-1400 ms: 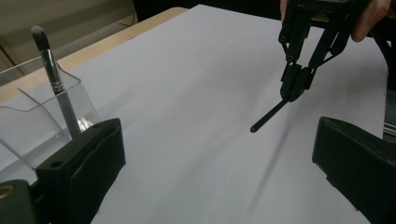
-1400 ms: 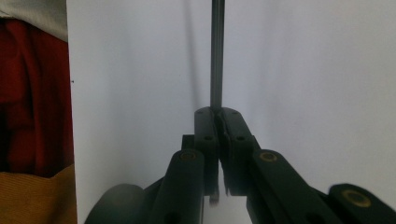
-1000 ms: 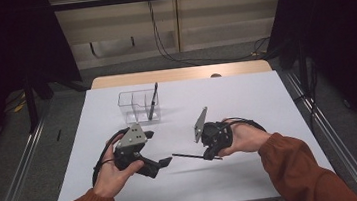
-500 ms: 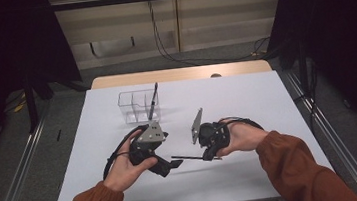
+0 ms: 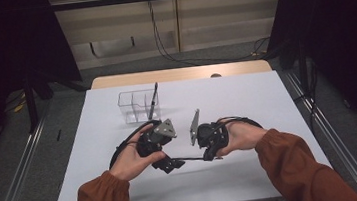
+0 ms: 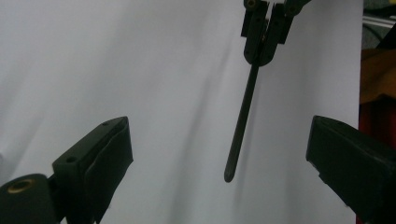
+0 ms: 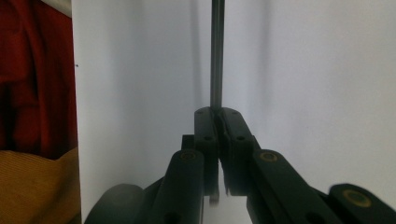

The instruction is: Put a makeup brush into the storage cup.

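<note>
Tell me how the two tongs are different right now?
The left tongs are wide open with nothing between them, while the right tongs are shut on a thin black pen. The left tongs sit near the pen's free end; the right tongs pinch its other end. Both are black and are held low over the white table.

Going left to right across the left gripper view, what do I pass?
Left gripper's near jaw at lower left → the thin dark pen hanging down from the shut right gripper at the top → left gripper's other jaw at lower right. The white table lies behind them all.
</note>
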`<action>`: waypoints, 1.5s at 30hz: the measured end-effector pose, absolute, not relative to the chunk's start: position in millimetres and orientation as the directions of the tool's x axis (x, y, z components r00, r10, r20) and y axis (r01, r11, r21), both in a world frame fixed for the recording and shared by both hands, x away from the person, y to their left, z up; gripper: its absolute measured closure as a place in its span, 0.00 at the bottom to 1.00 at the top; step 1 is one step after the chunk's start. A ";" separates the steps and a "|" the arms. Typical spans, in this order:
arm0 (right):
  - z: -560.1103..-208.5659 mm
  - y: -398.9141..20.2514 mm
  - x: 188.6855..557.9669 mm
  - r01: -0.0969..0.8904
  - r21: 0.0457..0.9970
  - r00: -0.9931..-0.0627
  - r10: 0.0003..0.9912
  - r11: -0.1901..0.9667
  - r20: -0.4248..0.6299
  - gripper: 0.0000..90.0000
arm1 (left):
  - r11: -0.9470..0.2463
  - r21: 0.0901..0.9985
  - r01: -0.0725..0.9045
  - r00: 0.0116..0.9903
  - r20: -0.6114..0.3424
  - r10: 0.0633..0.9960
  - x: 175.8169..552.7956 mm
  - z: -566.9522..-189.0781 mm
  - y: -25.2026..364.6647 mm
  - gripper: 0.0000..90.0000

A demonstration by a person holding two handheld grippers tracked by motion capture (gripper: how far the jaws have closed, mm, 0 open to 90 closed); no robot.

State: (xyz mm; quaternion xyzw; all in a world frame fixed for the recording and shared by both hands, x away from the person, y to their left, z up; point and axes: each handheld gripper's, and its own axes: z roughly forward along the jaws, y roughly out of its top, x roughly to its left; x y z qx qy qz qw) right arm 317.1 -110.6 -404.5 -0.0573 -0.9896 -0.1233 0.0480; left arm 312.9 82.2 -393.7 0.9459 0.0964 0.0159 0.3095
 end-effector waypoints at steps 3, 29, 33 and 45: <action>-404.9 -109.1 317.9 0.124 0.237 -0.988 0.097 0.964 0.119 0.96 | -0.809 0.555 0.195 0.980 -0.070 0.188 313.4 -395.3 80.6 0.06; -409.1 -101.3 315.3 0.086 0.209 -0.989 0.058 0.974 0.135 0.96 | -0.910 0.383 0.159 0.981 -0.169 0.101 320.1 -410.0 78.0 0.24; -409.5 -100.9 315.3 0.088 0.213 -0.989 0.060 0.973 0.134 0.96 | -0.904 0.398 0.157 0.982 -0.164 0.098 319.4 -410.4 77.7 0.42; -410.4 -101.0 315.7 0.090 0.227 -0.989 0.060 0.970 0.138 0.96 | -0.896 0.420 0.142 0.983 -0.166 0.078 321.1 -413.6 73.7 0.81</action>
